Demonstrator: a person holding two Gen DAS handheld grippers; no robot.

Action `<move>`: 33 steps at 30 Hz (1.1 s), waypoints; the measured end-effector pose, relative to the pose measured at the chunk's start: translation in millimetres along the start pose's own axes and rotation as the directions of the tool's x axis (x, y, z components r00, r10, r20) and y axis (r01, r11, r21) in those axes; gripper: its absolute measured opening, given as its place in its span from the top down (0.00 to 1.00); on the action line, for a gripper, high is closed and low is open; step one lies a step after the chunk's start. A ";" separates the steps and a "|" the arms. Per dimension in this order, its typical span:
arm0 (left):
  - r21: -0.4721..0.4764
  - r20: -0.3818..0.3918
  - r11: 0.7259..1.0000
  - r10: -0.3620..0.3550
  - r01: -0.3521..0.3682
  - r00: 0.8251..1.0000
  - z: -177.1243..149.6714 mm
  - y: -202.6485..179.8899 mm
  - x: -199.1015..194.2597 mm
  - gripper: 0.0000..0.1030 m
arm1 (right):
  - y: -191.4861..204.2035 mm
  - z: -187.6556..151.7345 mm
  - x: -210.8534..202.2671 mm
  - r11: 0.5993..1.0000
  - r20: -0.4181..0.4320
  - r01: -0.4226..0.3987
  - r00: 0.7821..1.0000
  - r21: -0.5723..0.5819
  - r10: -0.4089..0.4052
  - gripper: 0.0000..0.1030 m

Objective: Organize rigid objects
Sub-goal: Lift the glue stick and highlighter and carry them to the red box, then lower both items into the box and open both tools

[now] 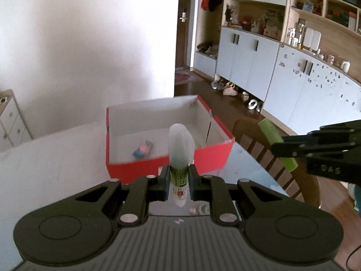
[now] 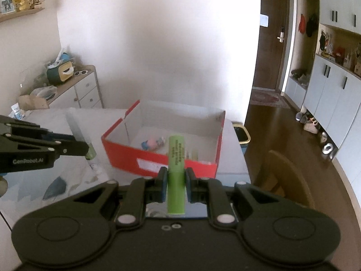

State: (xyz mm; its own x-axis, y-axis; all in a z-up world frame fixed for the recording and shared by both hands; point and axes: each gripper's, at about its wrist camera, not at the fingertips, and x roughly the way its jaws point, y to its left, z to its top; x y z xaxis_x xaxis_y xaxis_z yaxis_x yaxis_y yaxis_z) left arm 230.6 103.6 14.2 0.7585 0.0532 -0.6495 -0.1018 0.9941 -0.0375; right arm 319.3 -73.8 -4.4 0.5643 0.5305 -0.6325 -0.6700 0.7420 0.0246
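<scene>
Sitting on the table (image 2: 230,155), a red box (image 2: 158,158) is seen with a small pink and blue toy (image 2: 152,144) inside. A glue stick (image 1: 180,155) is squeezed by the left gripper (image 1: 179,180). A green tube (image 2: 176,176) is squeezed by the right gripper (image 2: 176,184).

A home: shoes (image 1: 230,89) under hallway cabinets (image 1: 248,61), coats by door (image 2: 274,36).

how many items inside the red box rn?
2 visible in the red box: a pink-and-blue toy mid-floor, a pale tube near the front wall. Held items may hide more.
</scene>
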 end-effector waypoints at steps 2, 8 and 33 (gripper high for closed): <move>0.009 0.007 1.000 -0.011 0.011 1.000 12.0 2.5 5.3 0.85 | 0.7 9.9 10.1 1.000 0.001 0.007 1.000 -0.001 -0.007 0.85; 0.029 -0.001 0.999 -0.027 0.027 1.000 45.1 17.6 31.6 0.85 | 3.6 34.3 45.8 1.000 -0.009 0.027 1.000 0.007 -0.027 0.85; 0.085 -0.192 0.991 -0.088 0.106 0.977 83.5 61.7 197.3 0.85 | -11.7 51.3 193.3 0.993 -0.151 0.095 0.985 0.066 -0.085 0.85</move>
State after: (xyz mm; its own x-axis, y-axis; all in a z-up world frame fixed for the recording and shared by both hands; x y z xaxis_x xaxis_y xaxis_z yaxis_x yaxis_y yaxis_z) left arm 427.7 183.3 -52.8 0.6266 -0.0539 -0.7775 0.0342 0.9985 -0.0416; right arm 461.0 41.0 -87.2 0.5394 0.3977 -0.7423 -0.5800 0.8145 0.0149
